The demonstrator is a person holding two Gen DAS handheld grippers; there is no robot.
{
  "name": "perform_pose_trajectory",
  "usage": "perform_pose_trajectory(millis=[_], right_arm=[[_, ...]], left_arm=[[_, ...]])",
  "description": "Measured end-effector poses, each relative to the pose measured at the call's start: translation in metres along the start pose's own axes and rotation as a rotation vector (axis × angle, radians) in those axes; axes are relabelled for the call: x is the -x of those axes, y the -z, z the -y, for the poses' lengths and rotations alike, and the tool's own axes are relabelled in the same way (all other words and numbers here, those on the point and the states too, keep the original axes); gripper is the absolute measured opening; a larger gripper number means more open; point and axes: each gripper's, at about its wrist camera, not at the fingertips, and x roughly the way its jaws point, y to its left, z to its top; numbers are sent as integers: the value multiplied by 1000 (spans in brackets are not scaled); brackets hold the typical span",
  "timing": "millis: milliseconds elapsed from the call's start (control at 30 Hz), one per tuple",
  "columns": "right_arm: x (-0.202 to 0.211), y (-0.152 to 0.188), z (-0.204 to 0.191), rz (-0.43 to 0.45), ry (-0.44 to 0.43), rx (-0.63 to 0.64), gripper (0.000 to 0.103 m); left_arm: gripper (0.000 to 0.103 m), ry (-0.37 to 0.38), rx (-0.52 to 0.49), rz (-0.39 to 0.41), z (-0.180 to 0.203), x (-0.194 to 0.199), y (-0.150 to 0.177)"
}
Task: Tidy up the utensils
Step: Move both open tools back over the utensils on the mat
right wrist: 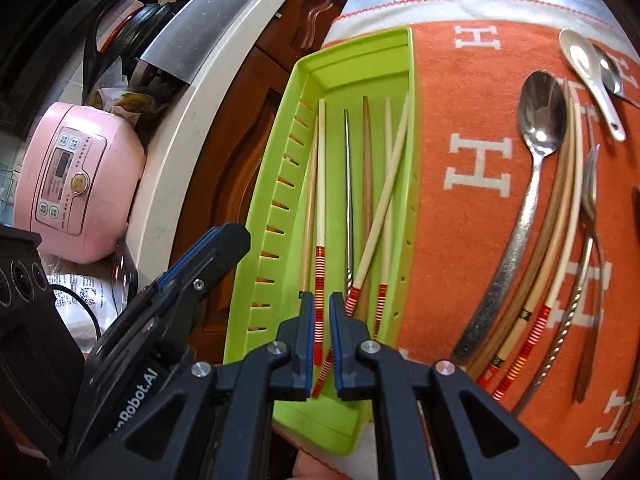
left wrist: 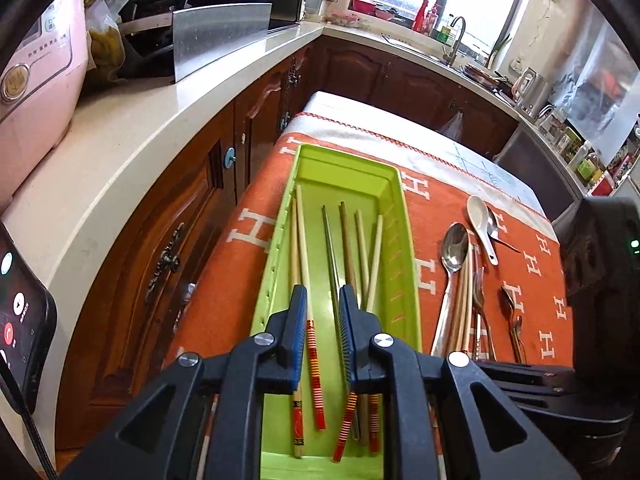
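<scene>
A lime green tray [left wrist: 408, 240] [right wrist: 280, 140] lies on the orange cloth [left wrist: 528, 280] [right wrist: 472, 120] and holds several chopsticks [left wrist: 348, 248] [right wrist: 366, 160]. My left gripper [left wrist: 324, 294] hangs over the tray's near half, open, with a red-striped chopstick lying flat in the tray below the gap. My right gripper [right wrist: 321, 300] also hovers over the tray's near end. Its jaws stand a narrow slit apart, and a striped chopstick in the tray shows through it with green beside it. To the right on the cloth lie a metal spoon [left wrist: 454, 248] [right wrist: 542, 112], a white ceramic spoon [left wrist: 482, 220] [right wrist: 588, 68], more chopsticks [left wrist: 464, 300] [right wrist: 560, 220] and a fork [right wrist: 590, 188].
A cream countertop [left wrist: 120, 140] runs along the left with a pink rice cooker [left wrist: 36, 100] [right wrist: 80, 176] and a steel panel [left wrist: 220, 40]. Dark wooden cabinets [left wrist: 192, 220] stand close beside the tray. A phone [left wrist: 20, 312] is at the far left.
</scene>
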Motion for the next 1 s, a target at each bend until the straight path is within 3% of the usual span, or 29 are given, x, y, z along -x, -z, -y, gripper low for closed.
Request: perform_pose_trajectory(millis=[67,400,700,1000], right_arm=[[11,1,-1,34,23,29,7],[75,9,14,221,147,149,7],[118,20,73,293,227,43,7],[146,37,131,330,264,-71,7]], left_arm=[[21,10,-3,-3,3,1,1],[21,42,-61,-30,25,3,10],[22,103,-154,-38,71,8,15],[28,166,-255,-82,127,-6,23]])
